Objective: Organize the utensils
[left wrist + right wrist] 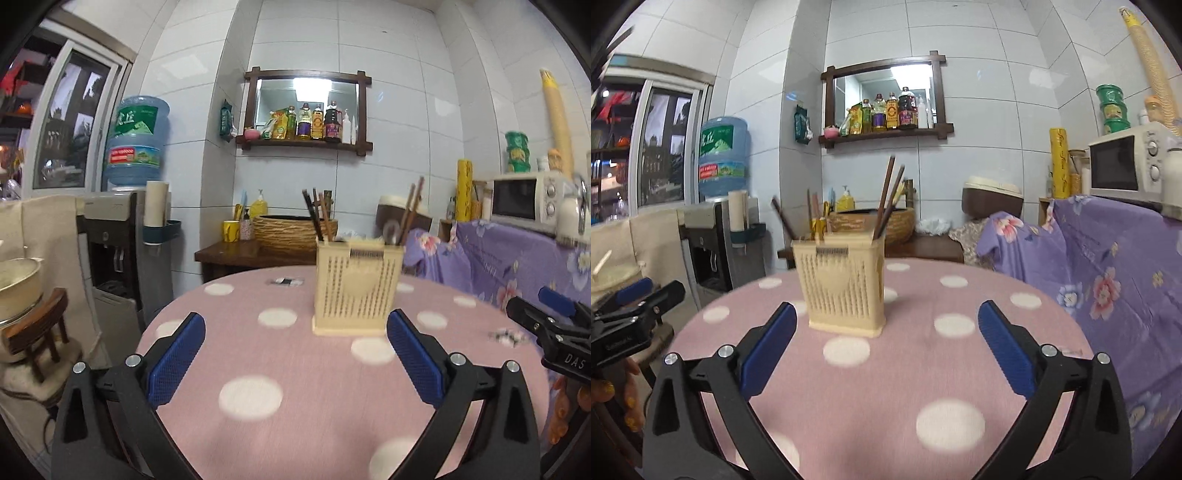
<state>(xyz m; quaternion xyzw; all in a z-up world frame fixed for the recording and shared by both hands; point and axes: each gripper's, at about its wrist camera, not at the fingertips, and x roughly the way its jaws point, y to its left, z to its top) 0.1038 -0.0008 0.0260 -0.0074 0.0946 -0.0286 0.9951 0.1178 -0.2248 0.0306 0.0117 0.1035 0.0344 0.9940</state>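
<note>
A cream slotted utensil holder point(357, 290) stands on the round pink polka-dot table point(314, 373). Brown chopsticks point(320, 220) and a spoon point(390, 232) stick up out of it. It also shows in the right wrist view point(846, 288) with chopsticks point(888, 195) in it. My left gripper point(295, 328) is open and empty, low over the table, short of the holder. My right gripper point(886, 321) is open and empty, with the holder just beyond its left finger. Each gripper shows at the edge of the other's view: the right one point(554, 325) and the left one point(639, 306).
A purple floral cloth point(1108, 266) covers a counter to the right, with a microwave point(1130, 166) on it. A water dispenser point(122, 240) stands at the left, and a woven basket point(291, 230) sits on a side table behind. A wall shelf point(306, 142) holds bottles.
</note>
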